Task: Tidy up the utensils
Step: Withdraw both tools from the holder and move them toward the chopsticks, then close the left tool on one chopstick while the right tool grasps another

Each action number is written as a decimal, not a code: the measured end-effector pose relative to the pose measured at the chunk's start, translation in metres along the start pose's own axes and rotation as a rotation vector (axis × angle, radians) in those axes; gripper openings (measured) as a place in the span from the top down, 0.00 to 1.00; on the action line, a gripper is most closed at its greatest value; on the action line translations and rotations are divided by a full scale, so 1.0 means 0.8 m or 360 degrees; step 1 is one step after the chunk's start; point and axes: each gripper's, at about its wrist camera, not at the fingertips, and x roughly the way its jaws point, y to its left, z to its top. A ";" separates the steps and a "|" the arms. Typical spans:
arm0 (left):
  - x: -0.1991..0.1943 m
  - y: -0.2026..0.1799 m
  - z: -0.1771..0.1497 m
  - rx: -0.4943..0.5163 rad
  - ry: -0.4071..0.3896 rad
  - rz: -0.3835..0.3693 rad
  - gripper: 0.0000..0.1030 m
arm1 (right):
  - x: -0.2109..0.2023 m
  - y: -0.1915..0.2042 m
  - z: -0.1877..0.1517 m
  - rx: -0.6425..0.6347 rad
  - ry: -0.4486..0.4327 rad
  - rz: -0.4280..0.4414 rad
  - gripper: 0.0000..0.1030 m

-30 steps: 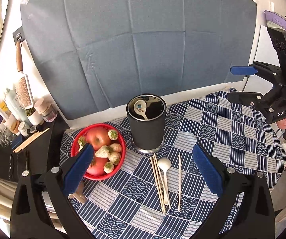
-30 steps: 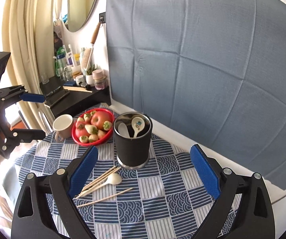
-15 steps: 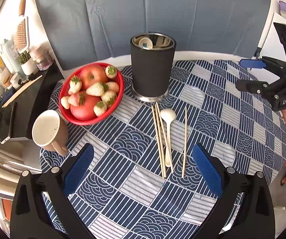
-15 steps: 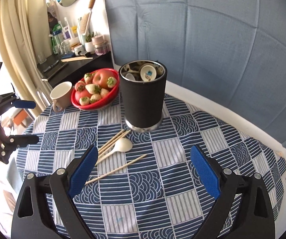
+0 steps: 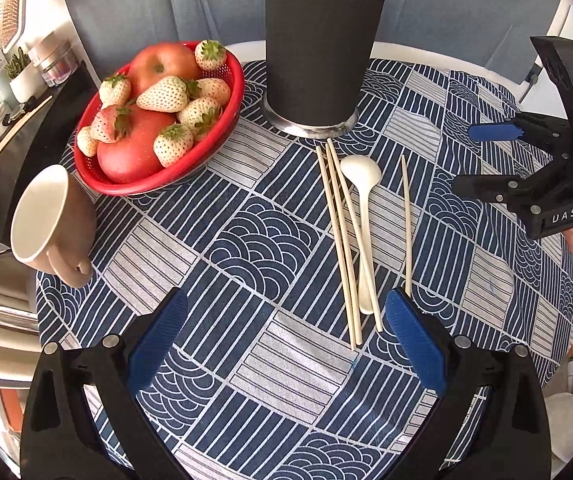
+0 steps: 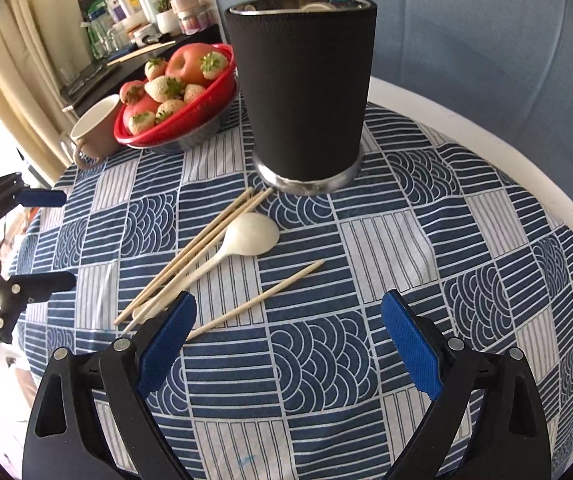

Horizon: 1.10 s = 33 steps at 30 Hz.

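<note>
Sitting at the far left edge of the table, tipped a little: a tan mug [image 5: 52,216], right beside a red bowl [image 5: 174,178] full of white strawberries [image 5: 164,94] and red apples [image 5: 134,150]. Touching or not, cannot tell.

Standing upright next, at the back middle of the blue patterned tablecloth [image 5: 246,240]: a tall black cup [image 5: 322,50] with a shiny metal base. Peeking over its rim in the right wrist view, pale tops of things, too small to name.

Lying flat in front of the cup: three wooden chopsticks [image 5: 340,240] close together, tips near the cup base. Touching them on the right side, a white spoon [image 5: 364,208] with its round end toward the cup. Lying a bit apart to the right, one more chopstick [image 5: 407,224] alone.

Hanging low over the cloth, near the close ends of the sticks: the left gripper [image 5: 286,330], blue pads wide apart, holding nothing. Off to the far right: the right gripper [image 6: 288,326], pads also wide apart and empty, with the lone chopstick's near end just by its left pad.
</note>
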 end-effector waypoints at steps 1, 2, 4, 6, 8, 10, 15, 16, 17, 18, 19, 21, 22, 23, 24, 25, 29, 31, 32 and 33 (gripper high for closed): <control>0.006 0.000 0.002 -0.0001 0.0007 -0.0005 0.06 | 0.007 -0.001 0.000 0.0002 0.0014 0.0005 0.13; 0.011 0.000 0.005 -0.0006 0.0014 -0.0013 0.06 | 0.014 -0.001 0.000 0.0004 0.0027 0.0007 0.13; 0.023 0.001 0.012 -0.0018 0.0028 -0.0020 0.06 | 0.026 -0.003 0.000 0.0008 0.0048 0.0006 0.13; 0.033 0.001 0.018 -0.0029 0.0035 -0.0030 0.06 | 0.036 -0.005 0.000 0.0014 0.0065 0.0007 0.13; 0.042 0.000 0.026 -0.0033 0.0032 -0.0033 0.06 | 0.044 -0.006 0.002 0.0019 0.0069 -0.0005 0.13; 0.051 0.000 0.034 -0.0034 0.0039 -0.0035 0.06 | 0.051 -0.007 0.003 0.0039 0.0067 -0.0015 0.13; 0.074 -0.002 0.053 -0.0044 0.0058 -0.0010 0.06 | 0.064 -0.008 0.000 0.0090 0.0075 -0.0027 0.13; 0.076 -0.002 0.055 -0.0047 0.0060 -0.0008 0.06 | 0.065 -0.008 -0.001 0.0097 0.0076 -0.0035 0.13; 0.080 -0.002 0.058 -0.0048 0.0064 0.0000 0.06 | 0.066 -0.007 -0.003 0.0101 0.0075 -0.0037 0.13; 0.083 -0.002 0.060 -0.0044 0.0069 0.0016 0.06 | 0.066 -0.007 -0.004 0.0103 0.0074 -0.0047 0.13; 0.086 -0.003 0.062 -0.0038 0.0068 0.0033 0.06 | 0.066 -0.007 -0.005 0.0104 0.0072 -0.0065 0.13; 0.092 -0.003 0.065 -0.0045 0.0077 0.0043 0.06 | 0.069 -0.005 -0.008 0.0116 0.0074 -0.0074 0.13; 0.096 -0.003 0.067 -0.0049 0.0091 0.0050 0.06 | 0.072 -0.005 -0.010 0.0120 0.0082 -0.0081 0.13; 0.100 -0.003 0.068 -0.0049 0.0107 0.0063 0.06 | 0.074 -0.005 -0.013 0.0130 0.0089 -0.0096 0.13; 0.104 -0.001 0.068 -0.0045 0.0119 0.0072 0.06 | 0.074 -0.004 -0.014 0.0133 0.0072 -0.0108 0.13; 0.108 -0.002 0.068 -0.0038 0.0128 0.0080 0.06 | 0.075 -0.002 -0.014 0.0137 0.0076 -0.0122 0.12; 0.121 0.004 0.068 -0.0093 0.0154 0.0081 0.04 | 0.080 0.001 -0.016 0.0231 0.0078 -0.0203 0.07; 0.124 0.004 0.066 -0.0108 0.0139 0.0074 0.05 | 0.081 0.006 -0.019 0.0215 0.0066 -0.0265 0.08; 0.125 -0.001 0.065 -0.0064 0.0119 0.0109 0.04 | 0.081 0.005 -0.020 0.0239 0.0058 -0.0264 0.06; 0.125 -0.003 0.064 -0.0050 0.0105 0.0109 0.04 | 0.081 0.006 -0.021 0.0250 0.0056 -0.0268 0.06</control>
